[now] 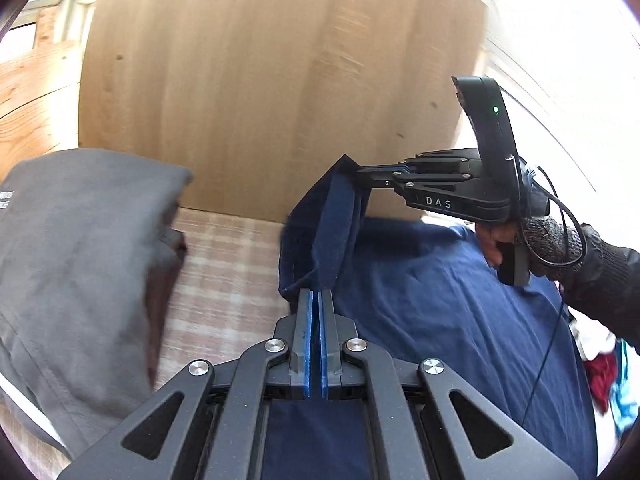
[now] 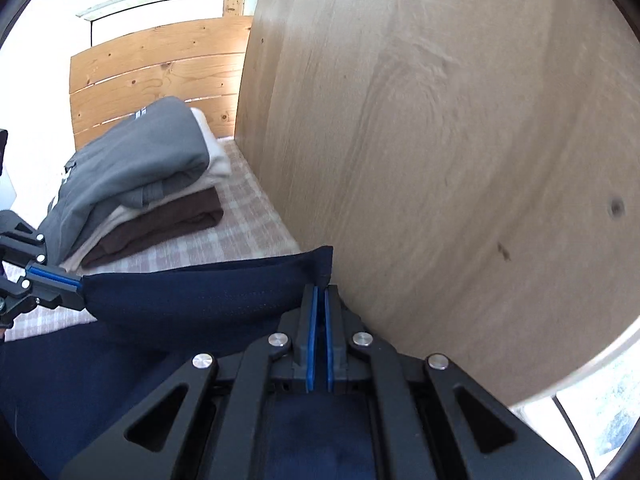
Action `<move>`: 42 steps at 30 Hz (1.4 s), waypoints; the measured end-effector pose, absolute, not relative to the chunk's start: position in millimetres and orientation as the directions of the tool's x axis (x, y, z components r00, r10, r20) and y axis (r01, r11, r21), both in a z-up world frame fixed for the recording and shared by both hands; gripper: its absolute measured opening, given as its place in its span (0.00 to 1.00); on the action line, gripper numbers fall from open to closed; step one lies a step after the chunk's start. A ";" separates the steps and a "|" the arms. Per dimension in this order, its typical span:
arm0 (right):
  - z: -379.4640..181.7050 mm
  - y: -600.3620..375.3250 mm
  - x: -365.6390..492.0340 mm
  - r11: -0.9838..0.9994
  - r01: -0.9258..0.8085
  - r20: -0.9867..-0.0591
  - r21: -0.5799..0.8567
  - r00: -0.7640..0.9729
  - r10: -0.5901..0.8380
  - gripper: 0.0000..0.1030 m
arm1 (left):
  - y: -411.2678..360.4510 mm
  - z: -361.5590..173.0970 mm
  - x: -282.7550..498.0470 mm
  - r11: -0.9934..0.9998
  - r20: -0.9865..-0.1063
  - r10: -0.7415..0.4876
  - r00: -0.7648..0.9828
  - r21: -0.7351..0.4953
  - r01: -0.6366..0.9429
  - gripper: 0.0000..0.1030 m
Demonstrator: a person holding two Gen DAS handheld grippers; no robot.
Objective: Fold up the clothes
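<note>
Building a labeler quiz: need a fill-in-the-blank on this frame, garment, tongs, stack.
1. Both tongs, left and right, are shut on the ____ garment.
2. The top item of the folded stack is ____.
3. The stack's bottom item is ____.
4. The bed cover has a ____ pattern.

Missing words: navy blue; grey; brown; plaid

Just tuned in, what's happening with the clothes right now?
A person holds a gripper in each hand; the left gripper and right gripper are each shut on an edge of the navy garment, lifting it off the checked bedcover. A folded pile, grey on top, sits to the left.
</note>
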State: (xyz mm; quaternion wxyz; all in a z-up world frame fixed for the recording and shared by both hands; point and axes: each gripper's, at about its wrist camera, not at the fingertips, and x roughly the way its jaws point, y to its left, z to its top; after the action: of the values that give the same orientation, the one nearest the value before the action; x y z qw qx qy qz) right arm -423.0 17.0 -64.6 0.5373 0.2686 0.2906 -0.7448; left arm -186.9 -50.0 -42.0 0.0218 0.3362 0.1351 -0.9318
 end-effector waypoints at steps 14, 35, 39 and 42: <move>-77.6 82.6 -446.8 -0.421 0.905 -0.801 0.055 -0.212 -0.560 0.26 | -24.9 -52.6 -187.0 -0.988 -0.723 0.128 -0.679 -0.155 -0.021 0.11; -132.5 53.3 -444.0 -0.322 0.947 -0.876 0.018 -0.140 -0.462 0.26 | 43.2 -94.7 -232.8 -0.948 -0.813 0.121 -0.570 0.075 -0.309 0.17; -138.9 53.3 -445.6 -0.329 0.944 -0.875 0.032 -0.132 -0.465 0.26 | 47.2 -99.8 -228.3 -0.938 -0.815 0.151 -0.559 0.059 -0.340 0.05; -135.7 58.0 -447.9 -0.346 0.938 -0.874 0.019 -0.152 -0.461 0.12 | 43.5 -87.1 -217.0 -0.944 -0.786 0.175 -0.593 0.037 -0.327 0.04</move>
State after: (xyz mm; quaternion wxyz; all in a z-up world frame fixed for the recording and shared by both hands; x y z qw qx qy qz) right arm -447.9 58.0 -135.7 0.4968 0.4208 0.2833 -0.7042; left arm -217.0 43.5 -87.1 -0.1413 0.4285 -0.0891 -0.8880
